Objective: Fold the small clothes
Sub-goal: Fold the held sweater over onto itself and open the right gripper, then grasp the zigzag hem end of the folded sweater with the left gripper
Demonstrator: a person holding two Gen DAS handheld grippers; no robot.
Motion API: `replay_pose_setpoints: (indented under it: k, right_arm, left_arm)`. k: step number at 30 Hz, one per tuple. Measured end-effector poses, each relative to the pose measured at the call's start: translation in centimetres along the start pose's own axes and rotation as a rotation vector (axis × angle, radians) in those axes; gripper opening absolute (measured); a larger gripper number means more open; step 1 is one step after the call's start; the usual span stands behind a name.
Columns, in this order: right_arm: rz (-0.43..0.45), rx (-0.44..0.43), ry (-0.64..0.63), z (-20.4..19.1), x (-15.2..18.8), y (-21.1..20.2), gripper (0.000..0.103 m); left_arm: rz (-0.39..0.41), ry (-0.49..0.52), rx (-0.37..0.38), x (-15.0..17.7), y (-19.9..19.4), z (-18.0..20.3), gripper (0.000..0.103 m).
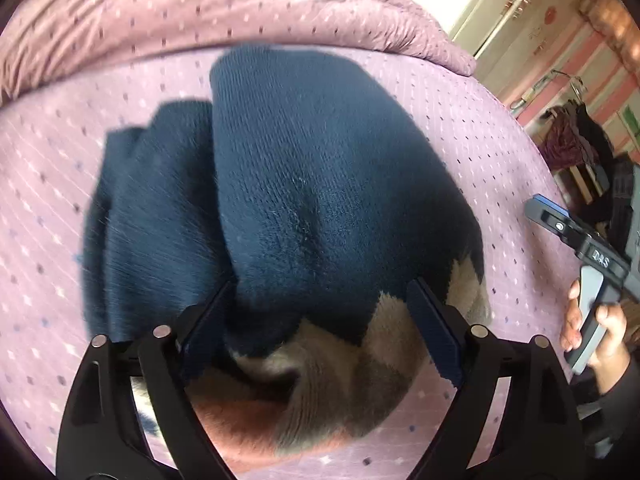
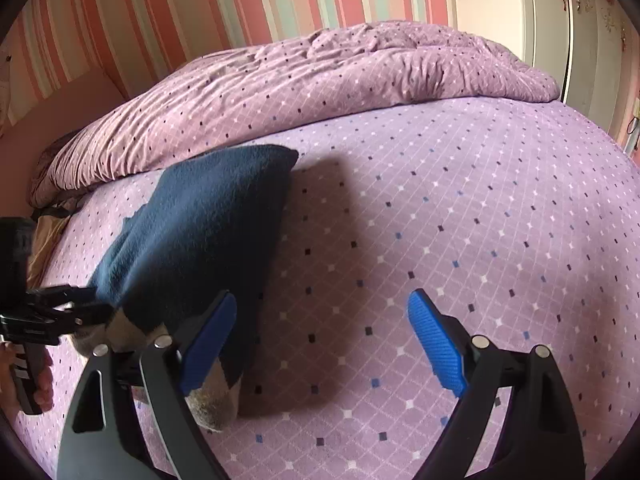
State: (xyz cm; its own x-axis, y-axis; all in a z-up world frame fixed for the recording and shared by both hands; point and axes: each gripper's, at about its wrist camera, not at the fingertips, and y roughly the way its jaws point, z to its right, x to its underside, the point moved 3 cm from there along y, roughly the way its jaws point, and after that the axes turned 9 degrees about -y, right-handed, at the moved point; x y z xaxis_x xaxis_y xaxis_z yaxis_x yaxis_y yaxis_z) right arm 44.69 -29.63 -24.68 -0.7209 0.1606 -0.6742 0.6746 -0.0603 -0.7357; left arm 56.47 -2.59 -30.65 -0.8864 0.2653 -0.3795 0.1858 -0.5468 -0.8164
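A dark blue fleece garment [image 1: 288,184] with beige, grey and pink blocks near its hem lies bunched on the purple bed sheet [image 1: 52,184]. My left gripper [image 1: 320,332] is open, its fingers spread on either side of the garment's raised fold. In the right wrist view the garment [image 2: 200,232] is at the left, part lifted, casting a shadow. My right gripper [image 2: 320,344] is open and empty over bare sheet, just right of the garment. The left gripper [image 2: 80,312] shows at the garment's near edge there. The right gripper also shows at the right edge of the left wrist view [image 1: 560,228].
A crumpled purple duvet [image 2: 320,76] lies along the far side of the bed. Striped pink wall [image 2: 200,0] behind. A white wardrobe [image 1: 508,4] and a rack with hanging clothes [image 1: 572,136] stand beyond the bed's right edge.
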Motion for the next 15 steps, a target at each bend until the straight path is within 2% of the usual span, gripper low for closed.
replay_pose_setpoints:
  k: [3,4,5,8,12,15]
  right_arm:
    - [0.011,0.003,-0.006,0.1,-0.3,-0.1,0.088]
    - [0.011,0.003,-0.009,0.0,-0.4,-0.1,0.088]
    - [0.009,0.000,-0.015,-0.1,-0.4,0.1,0.088]
    - [0.004,-0.004,-0.031,-0.6,-0.2,0.3,0.088]
    - [0.002,-0.002,-0.051,-1.5,-0.1,0.4,0.088]
    - [0.019,0.008,-0.072,-2.1,-0.5,0.1,0.088]
  left_arm:
    - [-0.024,-0.070,0.063,-0.6,0.5,-0.8,0.082]
    - [-0.030,-0.091,0.048,-0.7,0.6,-1.3,0.061]
    - [-0.034,-0.109,0.021,-0.8,0.8,-1.9,0.032]
    - [-0.034,-0.187,0.082,-0.7,0.5,-3.8,0.027]
    - [0.005,-0.056,-0.065,0.0,0.2,-1.5,0.023]
    - [0.080,0.025,-0.163,0.1,-1.3,0.2,0.021]
